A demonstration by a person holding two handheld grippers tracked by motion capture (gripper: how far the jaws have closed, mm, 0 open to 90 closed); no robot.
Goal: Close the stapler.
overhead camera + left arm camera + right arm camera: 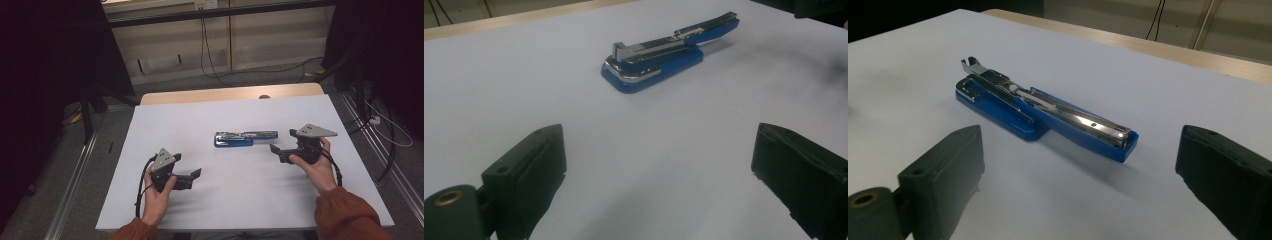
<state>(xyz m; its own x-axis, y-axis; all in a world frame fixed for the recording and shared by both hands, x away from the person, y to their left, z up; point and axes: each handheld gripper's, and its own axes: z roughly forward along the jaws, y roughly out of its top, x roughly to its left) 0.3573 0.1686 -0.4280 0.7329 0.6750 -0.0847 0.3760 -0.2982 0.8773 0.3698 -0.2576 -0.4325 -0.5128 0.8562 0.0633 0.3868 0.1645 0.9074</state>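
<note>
both grippers gape wide w/ nothing held: left gripper (196, 173), right gripper (274, 149). blue stapler (245, 138) lies flat mid table (165, 125), swung open, long axis left-right. i judge the right 1 nearer, just beside its end.

Both sleeves (345, 212) are rust-orange. Each black gripper, left (192, 176) and right (280, 150), carries a grey three-cornered plate (314, 131) on top (a black cable (141, 185) trails from each); the jaws are blocky, matte black.
</note>
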